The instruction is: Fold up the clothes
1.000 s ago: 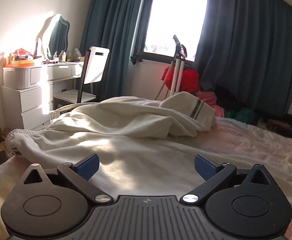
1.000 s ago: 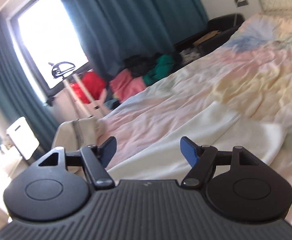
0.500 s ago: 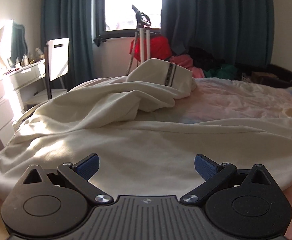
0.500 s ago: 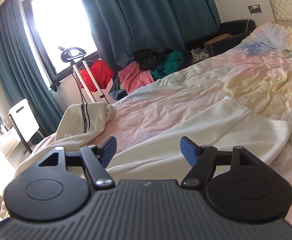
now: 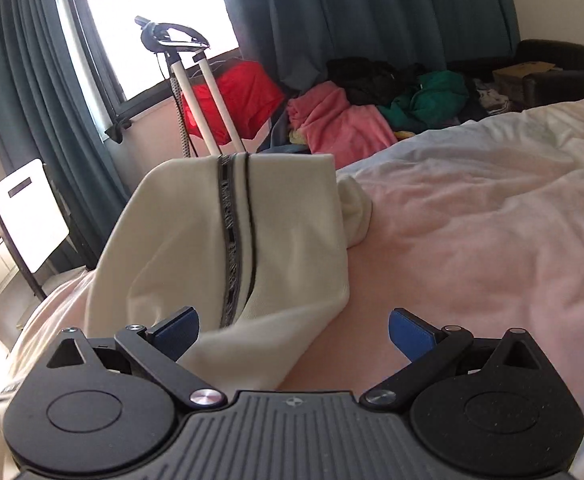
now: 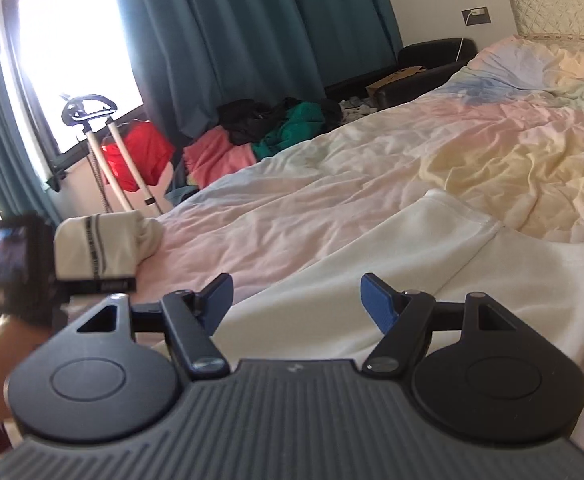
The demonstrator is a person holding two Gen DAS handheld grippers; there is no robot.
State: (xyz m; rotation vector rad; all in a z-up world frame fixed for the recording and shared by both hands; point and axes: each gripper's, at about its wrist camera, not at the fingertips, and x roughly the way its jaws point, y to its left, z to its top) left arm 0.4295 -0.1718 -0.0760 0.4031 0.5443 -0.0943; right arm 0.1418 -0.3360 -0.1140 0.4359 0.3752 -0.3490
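Cream trousers lie on the pastel bed sheet (image 5: 492, 220). In the left wrist view one leg end (image 5: 231, 248) with a dark side stripe stands bunched up right in front of my open left gripper (image 5: 292, 326), its cloth reaching down between the fingers. In the right wrist view the other leg (image 6: 432, 280) lies flat under my open right gripper (image 6: 296, 294). The bunched leg end (image 6: 103, 246) shows at the left there, with the left gripper's body (image 6: 15, 268) beside it.
A garment steamer stand (image 5: 195, 92) and a red bag (image 5: 231, 96) stand by the window. A pile of pink, green and black clothes (image 5: 372, 108) lies beyond the bed edge. A white chair (image 5: 27, 216) is at the left. A black sofa (image 6: 432, 60) stands by the wall.
The left gripper has swung right and moved close up to the striped leg end. The right gripper has shifted slightly; the left gripper's body now shows in its view.
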